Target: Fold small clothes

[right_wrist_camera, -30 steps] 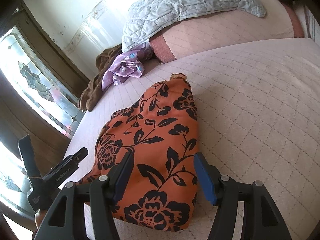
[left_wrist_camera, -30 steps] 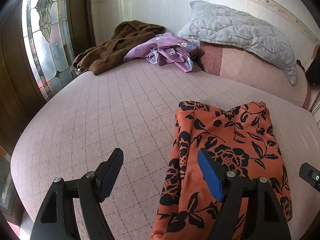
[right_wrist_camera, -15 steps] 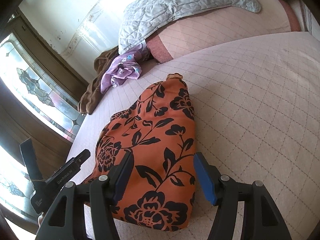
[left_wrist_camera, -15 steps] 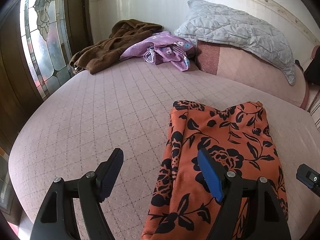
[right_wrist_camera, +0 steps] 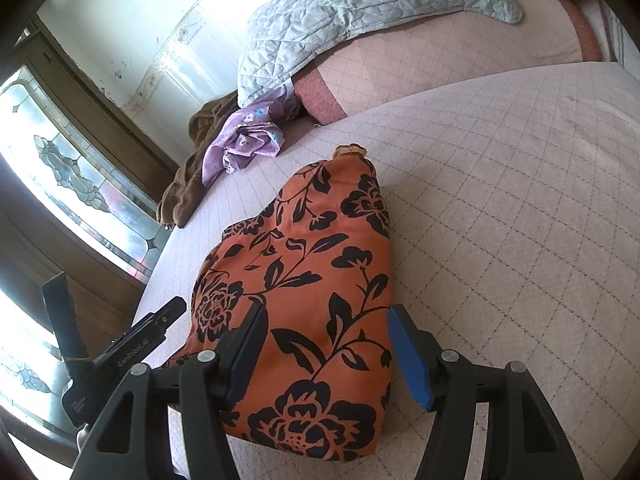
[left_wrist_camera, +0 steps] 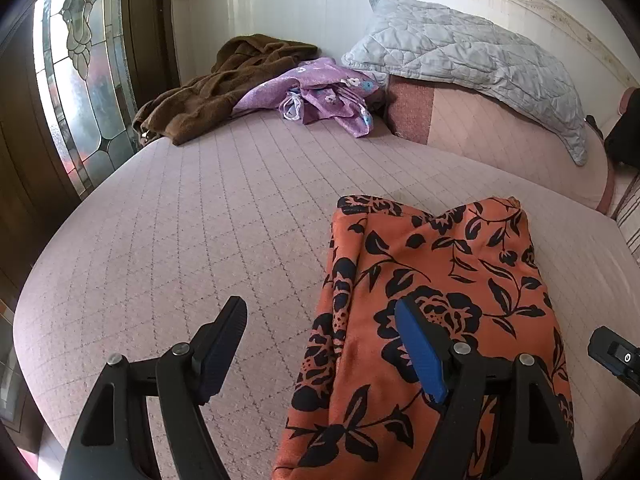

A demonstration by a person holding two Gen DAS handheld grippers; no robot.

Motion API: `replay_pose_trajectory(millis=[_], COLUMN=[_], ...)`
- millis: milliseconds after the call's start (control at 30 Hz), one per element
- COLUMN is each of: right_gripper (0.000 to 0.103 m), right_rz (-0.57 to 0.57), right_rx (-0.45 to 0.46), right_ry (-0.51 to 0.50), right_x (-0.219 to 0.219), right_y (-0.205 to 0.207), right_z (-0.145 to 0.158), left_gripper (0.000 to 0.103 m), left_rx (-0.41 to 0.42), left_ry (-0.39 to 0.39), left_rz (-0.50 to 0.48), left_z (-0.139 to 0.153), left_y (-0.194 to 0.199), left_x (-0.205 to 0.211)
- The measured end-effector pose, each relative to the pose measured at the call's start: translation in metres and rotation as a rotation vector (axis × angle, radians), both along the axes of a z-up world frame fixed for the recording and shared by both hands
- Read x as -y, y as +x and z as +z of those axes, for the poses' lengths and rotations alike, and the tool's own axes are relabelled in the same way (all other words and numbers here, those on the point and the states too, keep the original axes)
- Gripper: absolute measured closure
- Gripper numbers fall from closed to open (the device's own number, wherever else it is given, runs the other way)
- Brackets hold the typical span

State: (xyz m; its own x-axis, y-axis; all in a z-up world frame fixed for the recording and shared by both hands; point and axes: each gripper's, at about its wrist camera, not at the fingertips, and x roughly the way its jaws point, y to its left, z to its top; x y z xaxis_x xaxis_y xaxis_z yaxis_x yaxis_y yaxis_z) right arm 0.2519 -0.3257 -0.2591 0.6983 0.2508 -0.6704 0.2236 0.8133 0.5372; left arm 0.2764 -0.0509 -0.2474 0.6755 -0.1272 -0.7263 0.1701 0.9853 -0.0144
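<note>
Orange cloth (left_wrist_camera: 440,300) with black floral print lies folded on the near part of the bed (left_wrist_camera: 200,220), on its pink quilted cover. Left gripper (left_wrist_camera: 320,344): fingers (left_wrist_camera: 420,348) apart, hovering at the cloth's left edge; the blue-padded finger stands over the fabric, the other over bare cover. Right gripper (right_wrist_camera: 324,344): fingers (right_wrist_camera: 408,352) apart, straddling the cloth's near right portion; whether the pads touch the fabric cannot be told from this angle. At the far end, a brown garment (left_wrist_camera: 208,92) and a purple flowered garment (left_wrist_camera: 320,92) lie heaped beside a grey quilted pillow (left_wrist_camera: 472,60). A stained-glass window (left_wrist_camera: 80,80) stands at the left.
</note>
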Motion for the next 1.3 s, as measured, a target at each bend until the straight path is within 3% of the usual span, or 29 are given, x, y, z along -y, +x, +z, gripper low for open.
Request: replay_pose_trajectory(millis=[1300], right_gripper=[0.037], right_rz=[0.004], right_rx=[-0.008], right_ry=[0.003], right_x=[-0.0021], right_y=[0.0029], right_z=[-0.0043], left_gripper=[0.026], left_rx=[-0.025], left_ry=[0.000], left_rz=[-0.017], left_z=[-0.0048], left_y=[0.0001], left_x=[0.0048])
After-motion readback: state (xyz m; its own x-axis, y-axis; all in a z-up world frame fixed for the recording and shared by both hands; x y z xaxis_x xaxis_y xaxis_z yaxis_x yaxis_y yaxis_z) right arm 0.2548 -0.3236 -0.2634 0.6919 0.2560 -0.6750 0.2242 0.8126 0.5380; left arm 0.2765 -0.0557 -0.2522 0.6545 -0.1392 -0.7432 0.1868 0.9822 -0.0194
